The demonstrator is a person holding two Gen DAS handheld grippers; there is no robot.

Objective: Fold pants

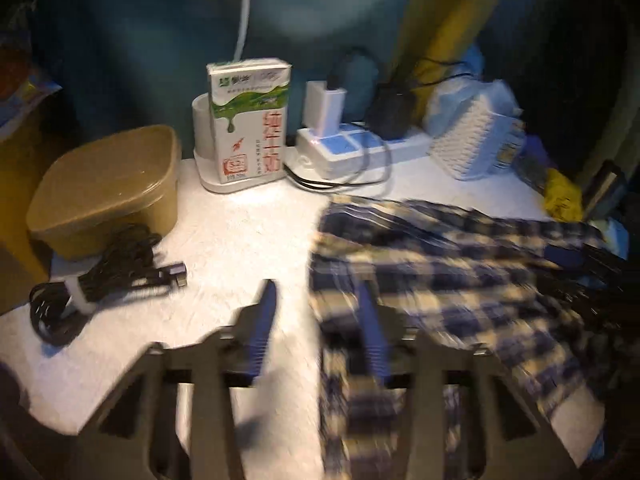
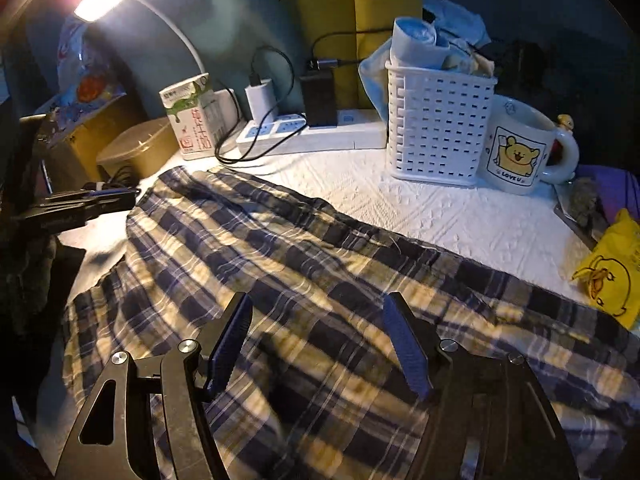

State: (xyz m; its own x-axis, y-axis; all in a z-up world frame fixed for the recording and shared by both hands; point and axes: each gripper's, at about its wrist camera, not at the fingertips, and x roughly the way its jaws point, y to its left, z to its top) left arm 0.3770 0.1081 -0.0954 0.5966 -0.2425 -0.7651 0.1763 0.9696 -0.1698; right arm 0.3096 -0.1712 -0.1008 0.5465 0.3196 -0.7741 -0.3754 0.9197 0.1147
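Observation:
The plaid pants (image 2: 320, 280), blue, cream and dark checked, lie spread and wrinkled across the white table. In the left wrist view the pants (image 1: 460, 280) fill the right half, blurred. My left gripper (image 1: 318, 292) is open and empty, straddling the pants' left edge: its left finger is over bare table and its right finger over the cloth. It also shows in the right wrist view (image 2: 120, 198) at the far left, beside the pants' edge. My right gripper (image 2: 318, 304) is open and empty, just above the middle of the pants.
Along the back stand a milk carton (image 1: 250, 120), a power strip (image 1: 360, 146) with chargers, a white basket (image 2: 438, 120) and a bear mug (image 2: 520, 148). A brown lidded box (image 1: 108, 188) and a coiled black cable (image 1: 108, 276) lie left. A yellow pouch (image 2: 612, 272) lies right.

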